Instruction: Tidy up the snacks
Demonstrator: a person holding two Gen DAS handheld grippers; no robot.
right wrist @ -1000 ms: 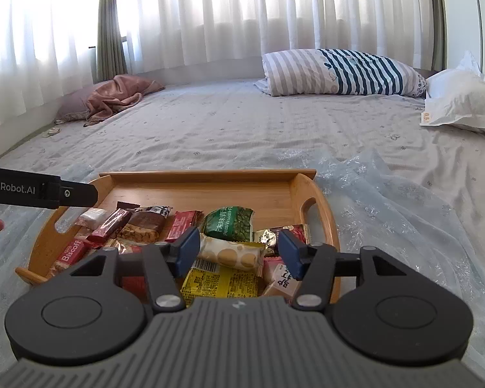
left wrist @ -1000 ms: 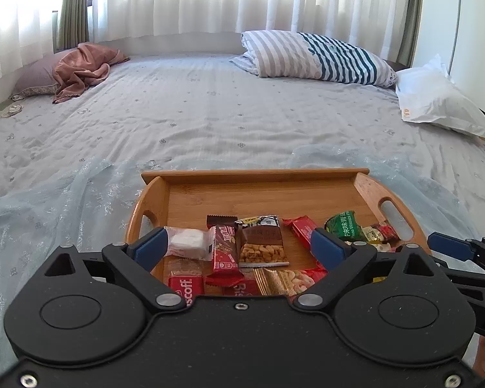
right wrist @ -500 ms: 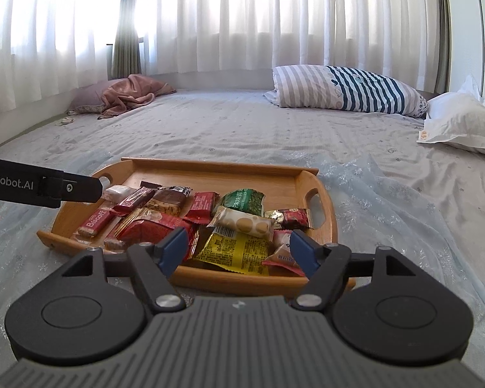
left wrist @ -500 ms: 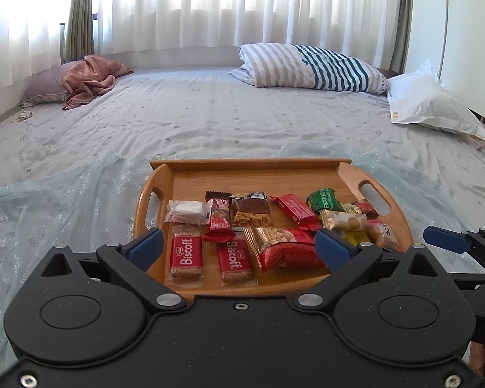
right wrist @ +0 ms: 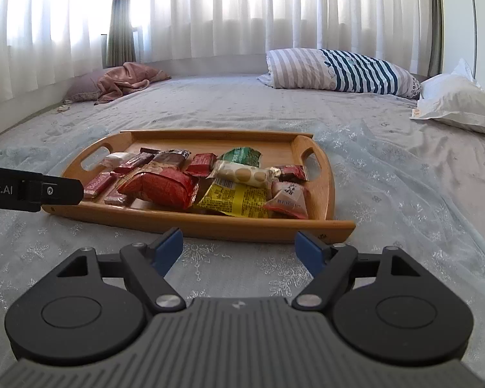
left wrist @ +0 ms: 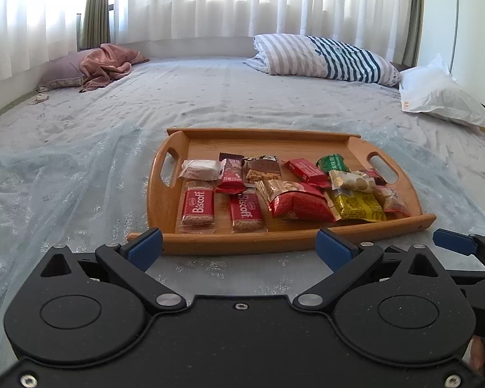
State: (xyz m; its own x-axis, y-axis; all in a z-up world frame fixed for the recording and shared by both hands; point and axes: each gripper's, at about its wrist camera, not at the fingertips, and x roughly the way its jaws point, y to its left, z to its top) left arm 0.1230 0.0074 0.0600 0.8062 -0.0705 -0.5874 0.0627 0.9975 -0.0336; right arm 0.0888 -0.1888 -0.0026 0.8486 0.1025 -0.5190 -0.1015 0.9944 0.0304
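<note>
Jaws of the left gripper [left wrist: 239,248] are held wide apart, empty; jaws of the right gripper [right wrist: 239,251] are opening, nothing between them. Both are poised just short of a wooden tray [left wrist: 307,237] on the bed [left wrist: 210,103]. Wrapped snacks [left wrist: 296,202] are laid flat in the tray.

Left gripper [right wrist: 32,190]: cut off by left edge of right wrist view; lettering partly lost.
Green packet [right wrist: 242,156]: near side of wooden tray [right wrist: 210,223], partly covered by cream packet [right wrist: 242,173].
Yellow packet [left wrist: 355,205]: print too small to read.
Fingertips [left wrist: 481,354]: cut off at lower right edge.
</note>
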